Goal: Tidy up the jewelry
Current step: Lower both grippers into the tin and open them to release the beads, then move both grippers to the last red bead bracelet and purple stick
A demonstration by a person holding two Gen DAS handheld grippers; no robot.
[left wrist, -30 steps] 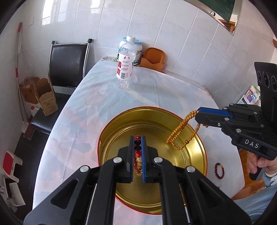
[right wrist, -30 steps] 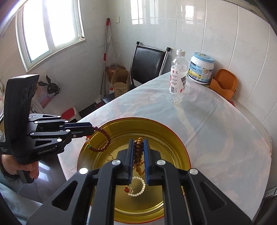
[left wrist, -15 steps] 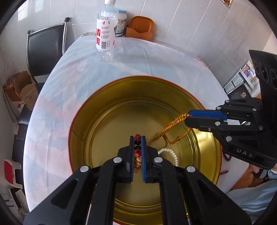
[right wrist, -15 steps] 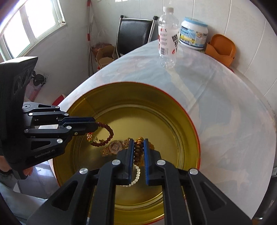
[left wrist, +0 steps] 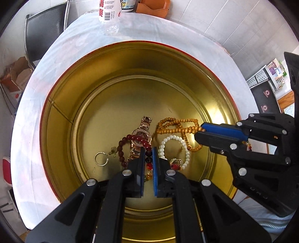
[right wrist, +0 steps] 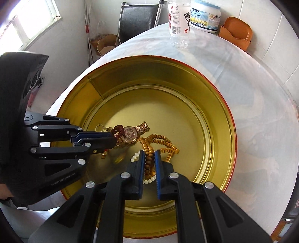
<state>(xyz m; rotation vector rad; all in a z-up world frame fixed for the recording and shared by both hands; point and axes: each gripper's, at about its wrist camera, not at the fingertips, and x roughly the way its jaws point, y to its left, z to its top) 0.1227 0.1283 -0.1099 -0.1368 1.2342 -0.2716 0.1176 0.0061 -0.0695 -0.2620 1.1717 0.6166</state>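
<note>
Both hand-held grippers reach down inside a round gold tin (left wrist: pixel 61 104) with a red rim, which sits on a counter (left wrist: pixel 37 78) under a white cloth. The left hand-held gripper (left wrist: pixel 149 151) is nearly closed, pinching a dark red bead bracelet (left wrist: pixel 130 139) that drapes over a gold watch (left wrist: pixel 142 133) on the tin floor. The right hand-held gripper (right wrist: pixel 149 155) is narrow too, clamped on a brown wooden bead strand (right wrist: pixel 158 144) whose loops lie on the floor beside the watch. A white bead bracelet (left wrist: pixel 173 139), a ring (left wrist: pixel 101 158) and a red-stone ring (left wrist: pixel 175 162) lie close by, all bunched in the near half of the tin. The far half of the floor is bare, and the tall wall rings it all round.

Behind the tin stand a water bottle (right wrist: pixel 178 20) with red Chinese characters and a barcode, a tub (right wrist: pixel 206 15) reading "Cream" and "8", and an orange holder (right wrist: pixel 236 31) at the counter's far edge. A black chair (right wrist: pixel 138 18) stands beyond.
</note>
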